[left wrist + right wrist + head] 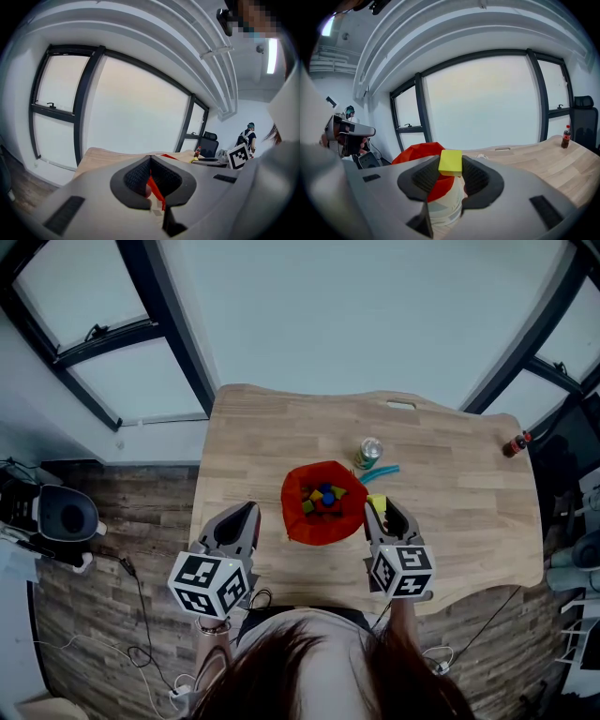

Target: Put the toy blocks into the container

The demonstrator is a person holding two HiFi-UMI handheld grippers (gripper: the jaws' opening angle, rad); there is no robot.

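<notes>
Yellow block (377, 502) (450, 162): one, clamped between the right gripper (381, 512) (450, 170) jaws, narrow gap, block sticking out above the pads. It sits at the right edge of the container (323, 521), just right of frame centre in the head view.

Container: one, red, centre of the table (450, 521). Blocks inside (322, 497): yellow, blue and green ones visible, too small for an exact count.

Left gripper (251, 512) (151, 164): lower left of centre, tips at the container's left edge. Jaws are closed down on a thin red strip (156, 190), which looks like the container's rim material.

Both grippers are held low, near the bottom of the head view, pointing up-frame, one on each side of the container. Marker cubes face the camera.

Other items:
- One can (368, 452), just up-right of the container.
- One cyan stick-like thing (381, 472) beside the can; can't tell what it is.
- One small bottle (516, 443) (566, 136), at the far right table edge.

View differences:
- Only the right gripper view shows a white lower part of the container (445, 206) under the red.
- Only the left gripper view shows the pinched strip, plus a person (247, 136) standing far off at the right.
- Only the head view shows the blocks inside the container.
</notes>
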